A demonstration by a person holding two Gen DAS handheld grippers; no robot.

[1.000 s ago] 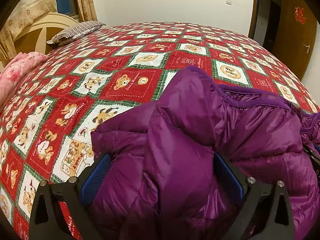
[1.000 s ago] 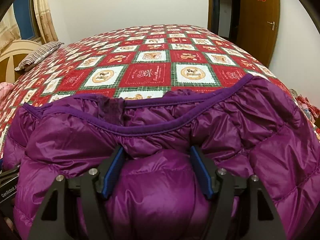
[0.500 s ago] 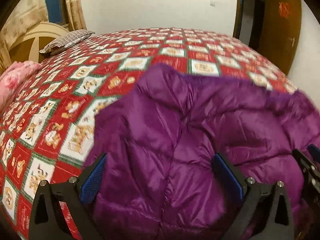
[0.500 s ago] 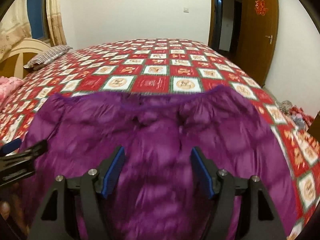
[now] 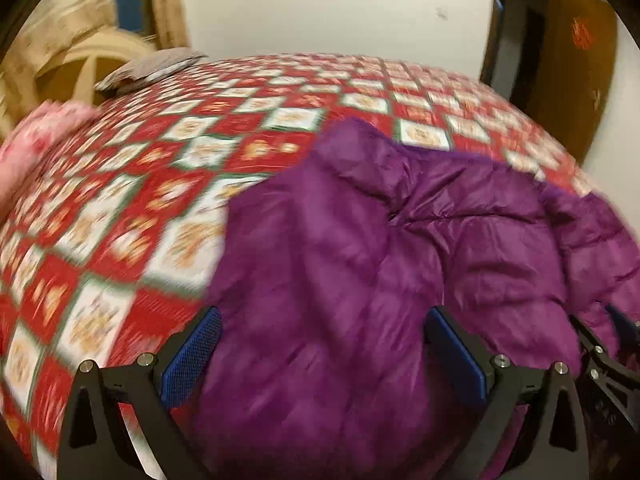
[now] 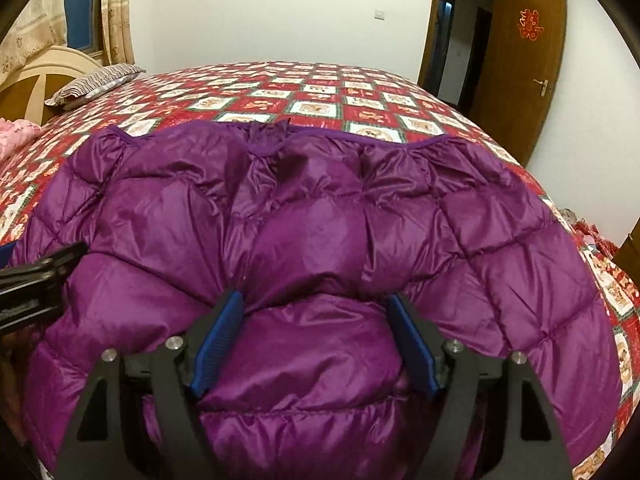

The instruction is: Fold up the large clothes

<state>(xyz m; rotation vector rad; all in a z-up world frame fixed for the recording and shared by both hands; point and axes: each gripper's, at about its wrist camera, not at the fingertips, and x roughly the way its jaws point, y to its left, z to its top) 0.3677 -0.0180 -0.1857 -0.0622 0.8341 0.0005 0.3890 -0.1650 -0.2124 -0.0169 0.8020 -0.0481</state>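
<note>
Right gripper [image 6: 316, 340]: 2 blue pads spread wide, jaws just been opening; puffy fold of purple down jacket [image 6: 320, 220] bulges between, pads touching fabric sides, grip not evident. Left gripper [image 5: 324, 356]: jaws wide apart, jacket bulk filling gap, left pad clear of fabric; whether anything is held, cannot tell, frame blurred. Jacket spread on near part of red patchwork quilt [image 6: 320, 96], hem edge toward far side. Striped pillow [image 6: 96, 82] far left by headboard.
</note>
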